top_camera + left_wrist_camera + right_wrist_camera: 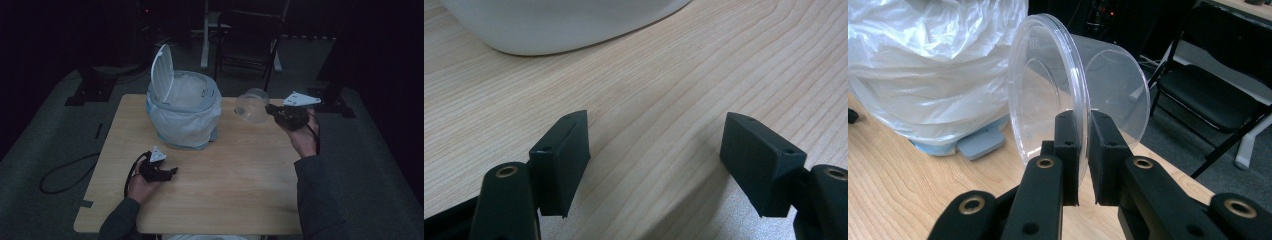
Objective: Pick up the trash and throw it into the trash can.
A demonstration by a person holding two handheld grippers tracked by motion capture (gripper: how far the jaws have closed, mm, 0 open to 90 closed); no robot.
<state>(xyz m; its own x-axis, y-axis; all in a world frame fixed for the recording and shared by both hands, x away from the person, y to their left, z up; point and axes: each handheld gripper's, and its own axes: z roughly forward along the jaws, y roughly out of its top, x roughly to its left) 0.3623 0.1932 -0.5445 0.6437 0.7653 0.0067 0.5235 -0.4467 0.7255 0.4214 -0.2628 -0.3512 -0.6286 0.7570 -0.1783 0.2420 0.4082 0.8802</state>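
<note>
Black jaws of the right gripper pinch the rim of a clear tub, which lies on its side in the air, its mouth turned toward the bin; in the high view the tub hangs over the table's far right part, near the lined bin, whose lid stands up; left gripper rests low over the wood, jaws wide apart, nothing between them, the bin's bag just ahead.
</note>
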